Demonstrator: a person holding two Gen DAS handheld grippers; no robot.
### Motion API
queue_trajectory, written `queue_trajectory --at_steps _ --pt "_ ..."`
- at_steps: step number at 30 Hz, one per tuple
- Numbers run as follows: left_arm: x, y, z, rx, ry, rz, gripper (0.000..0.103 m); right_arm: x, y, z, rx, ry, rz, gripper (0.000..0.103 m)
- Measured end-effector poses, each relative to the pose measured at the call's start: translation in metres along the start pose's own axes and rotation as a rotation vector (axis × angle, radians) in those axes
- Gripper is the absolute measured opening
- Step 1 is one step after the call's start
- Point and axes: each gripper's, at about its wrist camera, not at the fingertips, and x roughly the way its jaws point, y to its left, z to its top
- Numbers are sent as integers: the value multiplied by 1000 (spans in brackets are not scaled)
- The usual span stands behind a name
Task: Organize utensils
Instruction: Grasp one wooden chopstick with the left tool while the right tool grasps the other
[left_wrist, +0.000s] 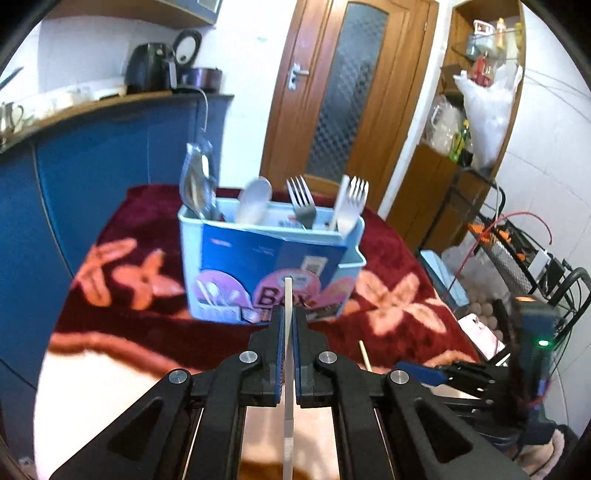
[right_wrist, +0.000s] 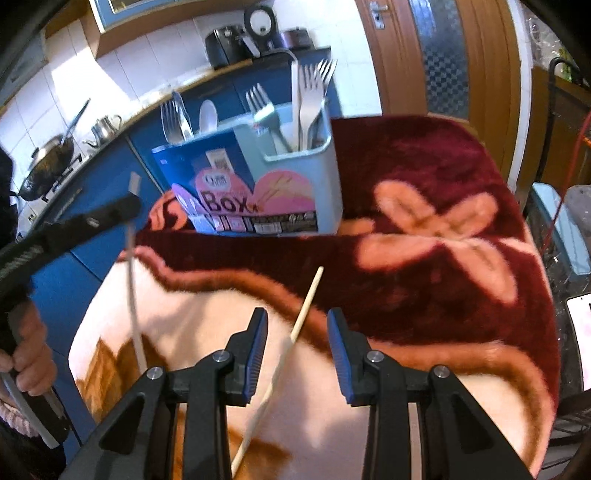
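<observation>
A light blue utensil box (left_wrist: 273, 266) with forks (left_wrist: 303, 201) and spoons stands on the red floral tablecloth (left_wrist: 140, 229); it also shows in the right wrist view (right_wrist: 291, 177). My left gripper (left_wrist: 289, 314) is shut on a thin white utensil (left_wrist: 288, 369), held edge-on just in front of the box; the same utensil hangs from it in the right wrist view (right_wrist: 132, 295). My right gripper (right_wrist: 297, 325) is open, its jaws either side of a wooden chopstick (right_wrist: 291, 339) lying on the cloth.
A blue kitchen counter (left_wrist: 92, 155) with appliances lies behind the table. A wooden door (left_wrist: 343, 96) stands at the back. A wire rack with cables (left_wrist: 517, 236) is to the right. The chopstick's tip shows in the left wrist view (left_wrist: 365, 354).
</observation>
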Motion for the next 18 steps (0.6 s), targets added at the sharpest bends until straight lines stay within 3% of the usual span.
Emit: queue_trajectory --at_steps 10,18 --pt "-25 28 3 1 -73 15 4 23 9 15 -11 115 -80 36" --pt "-33 46 8 3 -100 29 4 39 0 29 60 232 -77 35"
